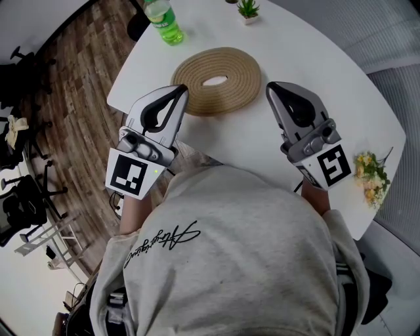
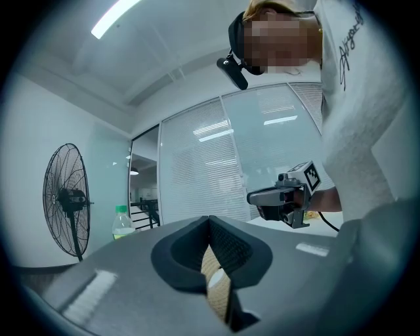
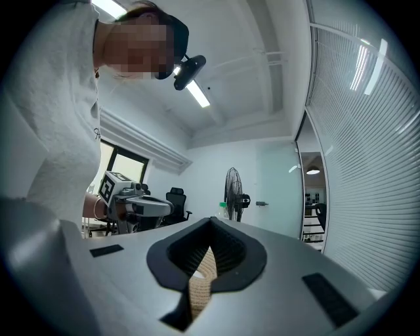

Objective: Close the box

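Observation:
A round coiled-rope box (image 1: 216,80) with a pale oval piece at its centre lies flat on the white table (image 1: 328,85). My left gripper (image 1: 180,90) rests just left of the box, its jaws shut with nothing between them. My right gripper (image 1: 270,87) rests just right of the box, also shut and empty. In the left gripper view, the rope box (image 2: 214,274) shows through the slot behind my shut left gripper (image 2: 209,218), and the right gripper (image 2: 253,197) is across from it. In the right gripper view, the rope box (image 3: 204,270) shows below my shut right gripper (image 3: 210,220).
A green bottle (image 1: 164,23) and a small potted plant (image 1: 248,11) stand at the table's far side. Yellow flowers (image 1: 369,176) lie by the right edge. A standing fan (image 2: 67,197) and office chairs (image 1: 20,197) are off to the left over the wooden floor.

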